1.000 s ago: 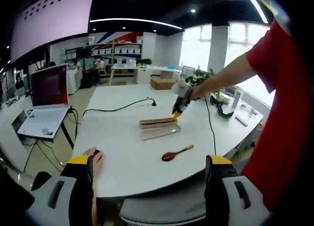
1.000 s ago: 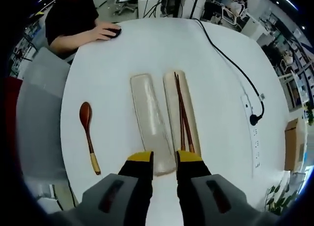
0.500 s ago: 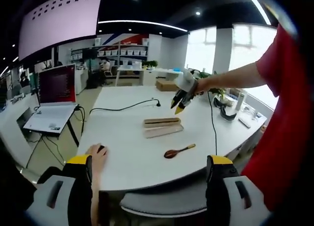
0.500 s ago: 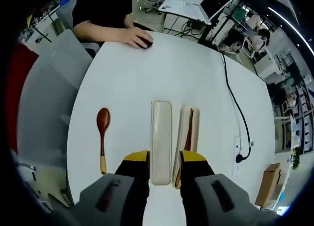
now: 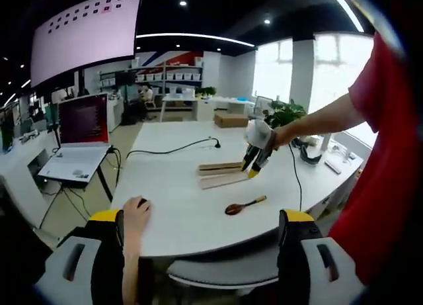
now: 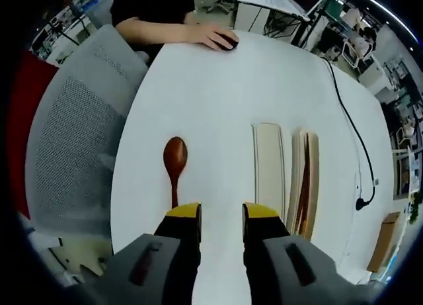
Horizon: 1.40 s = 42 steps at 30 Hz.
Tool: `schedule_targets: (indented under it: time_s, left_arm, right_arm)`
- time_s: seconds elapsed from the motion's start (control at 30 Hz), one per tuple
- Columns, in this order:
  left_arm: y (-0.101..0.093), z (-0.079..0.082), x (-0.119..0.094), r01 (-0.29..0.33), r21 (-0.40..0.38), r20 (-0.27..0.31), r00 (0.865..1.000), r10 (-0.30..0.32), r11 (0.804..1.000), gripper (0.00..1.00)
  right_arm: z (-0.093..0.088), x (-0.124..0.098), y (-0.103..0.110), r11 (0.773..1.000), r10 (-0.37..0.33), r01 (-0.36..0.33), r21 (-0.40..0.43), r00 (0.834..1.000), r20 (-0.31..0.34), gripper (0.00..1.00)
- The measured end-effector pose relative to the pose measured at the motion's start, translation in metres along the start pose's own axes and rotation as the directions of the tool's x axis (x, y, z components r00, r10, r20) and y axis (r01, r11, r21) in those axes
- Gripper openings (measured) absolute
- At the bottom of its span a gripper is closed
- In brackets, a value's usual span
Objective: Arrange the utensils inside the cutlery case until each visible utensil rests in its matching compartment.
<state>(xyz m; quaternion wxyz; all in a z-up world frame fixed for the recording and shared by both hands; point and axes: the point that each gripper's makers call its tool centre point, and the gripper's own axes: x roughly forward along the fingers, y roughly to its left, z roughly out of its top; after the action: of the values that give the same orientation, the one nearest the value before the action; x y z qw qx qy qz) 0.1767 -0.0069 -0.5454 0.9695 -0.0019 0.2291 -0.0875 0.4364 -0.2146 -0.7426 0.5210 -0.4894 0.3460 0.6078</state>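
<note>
Table (image 6: 218, 106): a white round-cornered top is carrying the case halves, the spoon and a black cable (image 6: 349, 120); a grey mesh chair (image 6: 79, 126) is standing at its edge.
Bystander: a seated person's hand (image 6: 211, 35) is resting on a mouse at the table's far edge in the right gripper view.
Left gripper (image 5: 201, 219): it is hovering off the table's near edge, jaws spread wide and holding nothing.
Right gripper (image 6: 221, 214): it is hanging above the table, jaws a little apart and empty; the spoon's handle is running down to its left jaw tip, but contact cannot be told. In the left gripper view it is showing at the end of an outstretched arm, near the case halves.
Case (image 6: 306, 179): the open tray is lying beside the lid, the two long sides close together and parallel.
Lid (image 6: 268, 166): it is lying flat between tray and spoon.
Chopsticks (image 6: 304, 186): a dark pair is lying lengthwise inside the tray.
Spoon (image 6: 175, 161): the brown wooden spoon is lying on the bare table, outside the case, bowl pointing away from the right gripper.
</note>
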Motion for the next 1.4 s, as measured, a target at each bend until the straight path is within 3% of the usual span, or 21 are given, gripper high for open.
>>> schedule_targets:
  time_s: [0.1, 0.3, 0.47, 0.57, 0.6, 0.67, 0.8, 0.9, 1.07, 1.3, 1.4]
  left_arm:
    - [0.0, -0.005, -0.006, -0.014, -0.01, -0.005, 1.0, 0.014, 1.0, 0.99]
    - [0.005, -0.009, -0.016, -0.038, -0.018, -0.009, 0.999, 0.038, 0.999, 0.99]
    - [0.004, -0.012, -0.017, -0.04, -0.023, -0.012, 0.999, 0.04, 0.999, 0.98]
    - [0.002, -0.013, -0.009, -0.02, -0.026, -0.031, 0.999, 0.019, 0.999, 0.97]
    - [-0.004, -0.013, -0.006, 0.015, -0.009, -0.048, 0.999, -0.015, 1.0, 0.95]
    - [-0.011, -0.008, 0.0, 0.041, 0.02, -0.037, 0.999, -0.04, 0.999, 0.93]
    - [-0.015, -0.005, 0.012, 0.069, 0.05, -0.065, 0.996, -0.066, 0.996, 0.93]
    - [-0.017, 0.007, 0.022, 0.12, 0.045, -0.056, 0.991, -0.118, 0.992, 0.94]
    - [-0.012, 0.014, 0.022, 0.125, 0.108, -0.056, 0.991, -0.119, 0.986, 0.94]
    - [-0.008, 0.001, 0.017, 0.107, 0.092, -0.061, 0.993, -0.101, 0.99, 0.92]
    - [-0.01, 0.002, 0.015, 0.114, 0.036, -0.035, 0.993, -0.113, 0.993, 0.93]
  right_arm:
    - [-0.003, 0.007, 0.008, 0.999, 0.011, -0.012, 0.047, 1.0, 0.006, 0.22]
    - [-0.007, 0.017, 0.019, 1.0, 0.016, -0.017, 0.008, 1.0, 0.003, 0.21]
    - [-0.009, 0.026, 0.028, 0.999, 0.029, -0.03, 0.037, 1.0, 0.006, 0.21]
    - [-0.012, 0.03, 0.039, 0.999, 0.041, -0.041, 0.026, 0.999, -0.008, 0.21]
    - [-0.014, 0.031, 0.042, 0.999, 0.043, -0.042, 0.007, 0.999, -0.021, 0.21]
    - [-0.014, 0.032, 0.044, 0.999, 0.04, -0.04, 0.001, 0.999, -0.029, 0.21]
    - [-0.006, 0.03, 0.051, 0.999, 0.04, -0.04, -0.015, 0.999, -0.012, 0.19]
    - [-0.001, 0.036, 0.058, 0.999, 0.047, -0.047, 0.006, 0.999, 0.004, 0.17]
    - [-0.001, 0.047, 0.069, 0.999, 0.051, -0.051, 0.0, 0.999, -0.015, 0.16]
    - [0.0, 0.054, 0.061, 0.998, 0.025, -0.025, 0.065, 1.0, -0.004, 0.15]
    - [-0.001, 0.055, 0.06, 0.996, 0.018, -0.018, 0.084, 1.0, -0.004, 0.15]
